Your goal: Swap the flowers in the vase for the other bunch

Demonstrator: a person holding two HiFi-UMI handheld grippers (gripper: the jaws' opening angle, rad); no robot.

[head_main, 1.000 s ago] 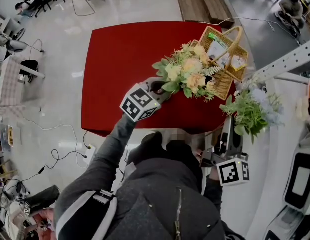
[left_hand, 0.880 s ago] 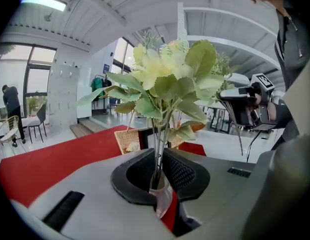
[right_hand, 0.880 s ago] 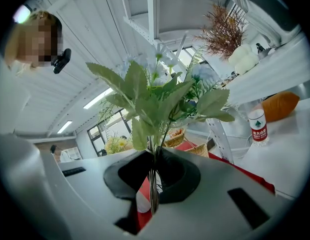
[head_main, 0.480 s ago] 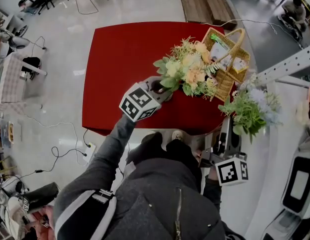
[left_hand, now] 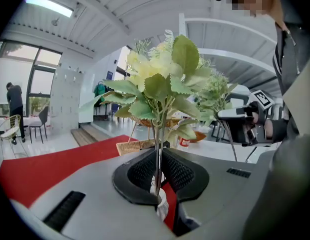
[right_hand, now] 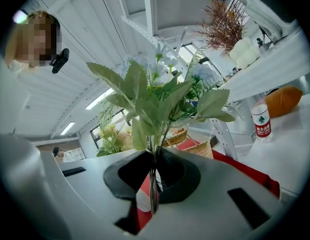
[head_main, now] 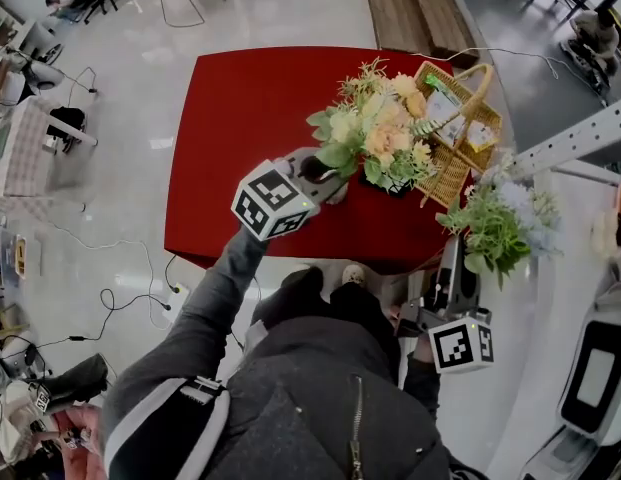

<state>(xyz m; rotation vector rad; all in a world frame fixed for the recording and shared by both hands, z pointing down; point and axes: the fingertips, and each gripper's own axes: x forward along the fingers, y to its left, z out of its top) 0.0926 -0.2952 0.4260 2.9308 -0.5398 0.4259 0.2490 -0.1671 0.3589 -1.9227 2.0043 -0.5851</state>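
Step looks like pulling the old bunch: left gripper point(left_hand: 157, 166), jaws just been closing, pinches yellow bunch point(head_main: 382, 133) stems above white vase point(left_hand: 162, 207); right gripper point(right_hand: 154, 176) clamps blue bunch point(head_main: 500, 223), which next needs steering into the vase

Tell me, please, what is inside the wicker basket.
Small packets show inside the wicker basket; the yellow bouquet covers its left part, so anything there is hidden.

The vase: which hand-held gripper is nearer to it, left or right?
Left. The left hand-held gripper sits just above the vase, gripping the yellow bunch; the right hand-held gripper holds the blue bunch well off beyond the table's edge.
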